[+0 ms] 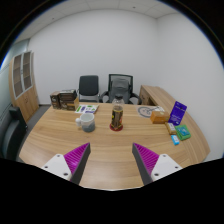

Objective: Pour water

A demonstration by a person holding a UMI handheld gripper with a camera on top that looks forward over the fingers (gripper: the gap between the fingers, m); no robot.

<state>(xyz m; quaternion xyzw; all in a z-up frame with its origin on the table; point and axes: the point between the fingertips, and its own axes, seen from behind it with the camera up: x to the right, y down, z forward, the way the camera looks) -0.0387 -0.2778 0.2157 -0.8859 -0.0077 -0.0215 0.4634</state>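
Note:
A dark bottle (117, 116) with a pale cap stands upright on the wooden table (110, 145), well beyond my fingers. To its left sits a grey cup (87, 122). My gripper (111, 160) hovers over the near part of the table, open, its two magenta pads (75, 156) spread wide with nothing between them. Both objects are far ahead of the fingertips.
A green box (86, 108) and a brown box (63, 98) lie at the far left. An orange packet (160, 117), a blue box (178, 111) and small teal items (178, 134) sit at the right. Two office chairs (105, 88) stand behind the table, a cabinet (24, 85) at the left wall.

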